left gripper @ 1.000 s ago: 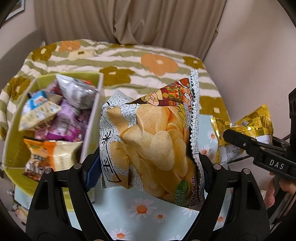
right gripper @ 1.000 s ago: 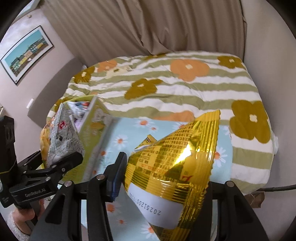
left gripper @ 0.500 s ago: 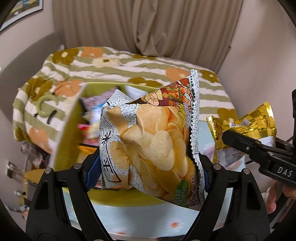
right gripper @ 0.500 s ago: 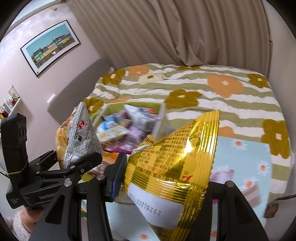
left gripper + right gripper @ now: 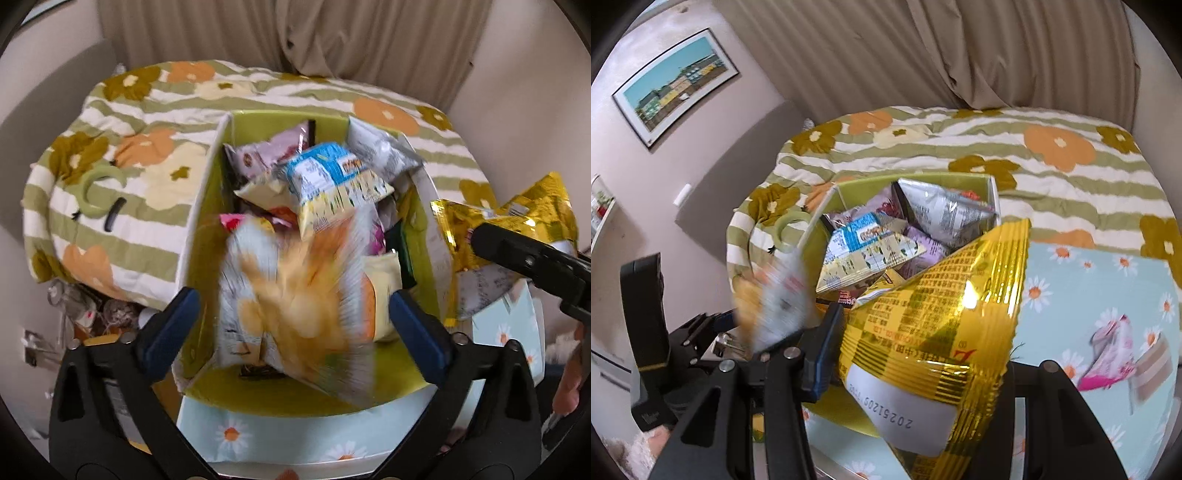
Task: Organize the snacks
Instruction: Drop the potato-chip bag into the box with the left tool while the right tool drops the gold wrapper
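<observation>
Right gripper clamps gold bag, "20251205".

The storage box stood on the bed directly ahead of the left gripper, whose jaws were opening with the chip bag loose between them, over the box's near end. More snack packets lay piled in the box beyond that bag. The right gripper, to the right of the box, pinched the foil bag, and a small packet lay on the cloth further right.
</observation>
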`<action>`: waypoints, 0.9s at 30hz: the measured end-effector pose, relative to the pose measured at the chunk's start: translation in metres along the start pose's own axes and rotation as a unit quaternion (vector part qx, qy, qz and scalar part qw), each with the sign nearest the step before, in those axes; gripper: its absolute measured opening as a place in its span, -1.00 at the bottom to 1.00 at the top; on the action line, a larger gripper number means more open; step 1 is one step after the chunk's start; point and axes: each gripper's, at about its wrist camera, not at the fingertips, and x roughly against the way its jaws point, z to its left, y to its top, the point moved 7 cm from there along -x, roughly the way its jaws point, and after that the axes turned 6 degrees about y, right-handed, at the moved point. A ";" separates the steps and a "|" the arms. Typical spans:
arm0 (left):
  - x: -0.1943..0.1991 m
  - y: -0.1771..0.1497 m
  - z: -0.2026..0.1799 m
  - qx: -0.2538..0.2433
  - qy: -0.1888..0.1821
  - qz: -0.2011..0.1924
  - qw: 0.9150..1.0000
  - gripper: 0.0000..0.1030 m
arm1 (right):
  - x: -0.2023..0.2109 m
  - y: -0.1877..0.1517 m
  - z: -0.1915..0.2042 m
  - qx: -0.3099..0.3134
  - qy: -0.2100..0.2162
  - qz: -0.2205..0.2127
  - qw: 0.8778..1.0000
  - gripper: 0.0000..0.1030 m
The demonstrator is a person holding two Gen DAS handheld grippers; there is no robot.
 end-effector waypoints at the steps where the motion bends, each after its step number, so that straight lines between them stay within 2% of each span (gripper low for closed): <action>1: -0.002 -0.001 0.000 -0.005 -0.006 0.003 1.000 0.98 | -0.004 -0.002 -0.001 -0.008 -0.004 0.002 1.000 -0.10; 7: -0.002 -0.003 0.007 -0.004 -0.034 0.006 0.999 0.98 | -0.014 -0.014 -0.004 -0.028 -0.025 0.011 0.999 -0.10; 10: -0.005 -0.003 0.011 0.000 -0.032 0.006 0.999 0.98 | -0.016 -0.017 -0.004 -0.027 -0.032 0.020 0.999 -0.10; 23: -0.012 -0.019 0.010 0.007 0.007 0.030 1.000 0.98 | -0.057 0.002 0.016 -0.007 0.037 0.057 0.998 -0.08; 25: -0.011 -0.018 0.010 0.011 0.008 0.029 0.999 0.98 | -0.061 0.005 0.018 -0.001 0.027 0.055 0.998 0.04; 27: -0.010 -0.018 0.011 0.012 0.010 0.028 0.999 0.98 | -0.061 0.007 0.017 0.010 0.006 0.044 0.999 0.83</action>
